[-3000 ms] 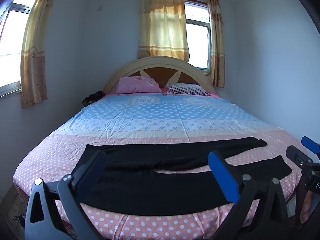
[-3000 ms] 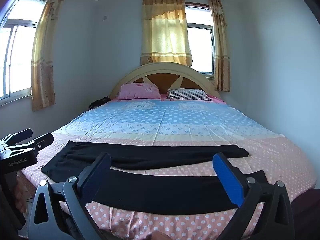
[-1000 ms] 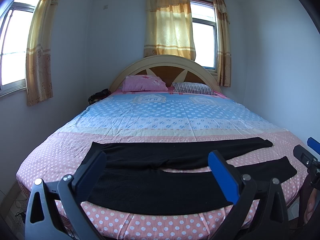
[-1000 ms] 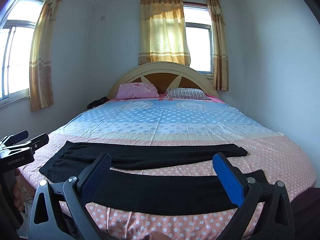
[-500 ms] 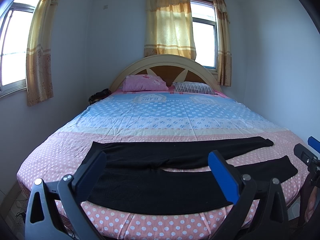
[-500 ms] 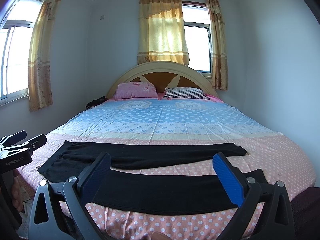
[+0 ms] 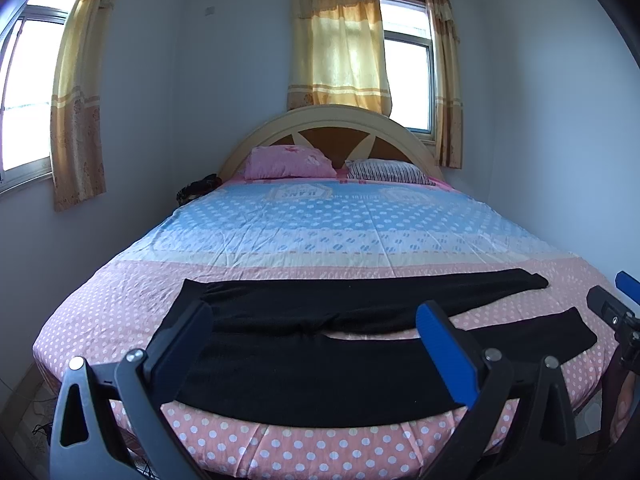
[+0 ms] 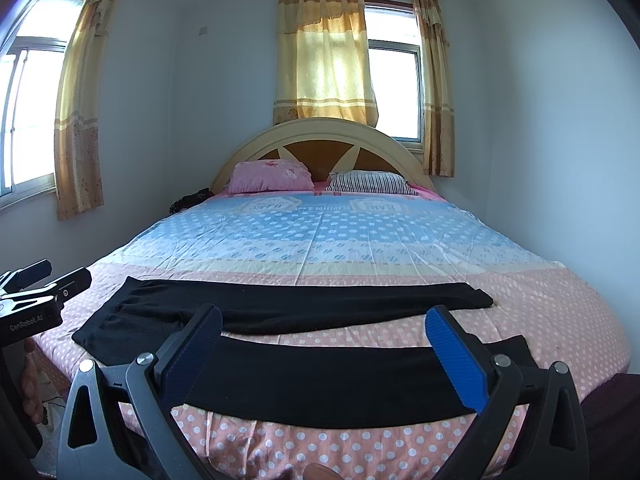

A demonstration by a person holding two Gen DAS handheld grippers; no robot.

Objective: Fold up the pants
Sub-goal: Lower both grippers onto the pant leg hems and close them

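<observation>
Black pants (image 7: 312, 368) lie spread flat across the near end of the bed, waist at the left, the two legs running right with a strip of sheet between them. In the right wrist view the same pants (image 8: 320, 376) show with the near leg close to the bed's front edge. My left gripper (image 7: 314, 338) hovers open above the waist and near leg, holding nothing. My right gripper (image 8: 322, 340) is open too, above the near leg, touching nothing. Each gripper shows at the edge of the other's view.
The bed (image 7: 344, 232) has a blue and pink dotted sheet, a pink pillow (image 7: 288, 162) and a striped pillow (image 7: 386, 172) by the arched headboard. Walls stand close on both sides. A dark bundle (image 7: 196, 190) lies at the bed's far left corner.
Both views have shifted only slightly over the last seconds. The pants lie as before and both grippers have stayed open.
</observation>
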